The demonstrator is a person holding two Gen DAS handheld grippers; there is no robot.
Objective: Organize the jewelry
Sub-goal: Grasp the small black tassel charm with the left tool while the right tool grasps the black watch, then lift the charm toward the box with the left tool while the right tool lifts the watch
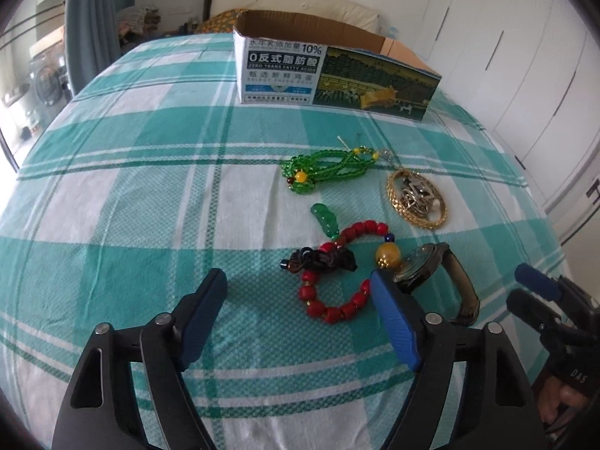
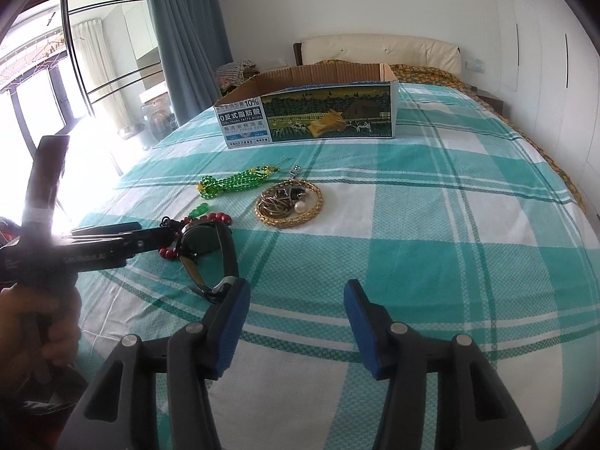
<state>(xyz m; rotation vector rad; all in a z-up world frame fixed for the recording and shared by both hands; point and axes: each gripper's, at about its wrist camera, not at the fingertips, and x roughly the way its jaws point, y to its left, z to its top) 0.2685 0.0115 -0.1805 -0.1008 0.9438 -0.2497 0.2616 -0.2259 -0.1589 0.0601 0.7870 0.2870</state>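
Note:
Jewelry lies on a green-and-white checked bedsheet (image 1: 150, 206). A red bead bracelet (image 1: 337, 300) with a yellow bead and a green pendant (image 1: 324, 219) lies just ahead of my open, empty left gripper (image 1: 300, 281). A dark wristwatch (image 1: 435, 273) lies to its right; it also shows in the right wrist view (image 2: 210, 247). Farther off are a green bead necklace (image 1: 326, 167) and a gold bangle (image 1: 416, 198) ringing small metal pieces and a pearl. My right gripper (image 2: 296, 292) is open and empty, right of the watch.
An open cardboard box (image 1: 330, 71) stands at the far side of the bed, also in the right wrist view (image 2: 311, 112). White wardrobe doors (image 1: 525, 56) are to the right. A curtain (image 2: 180, 37) and window are to the left.

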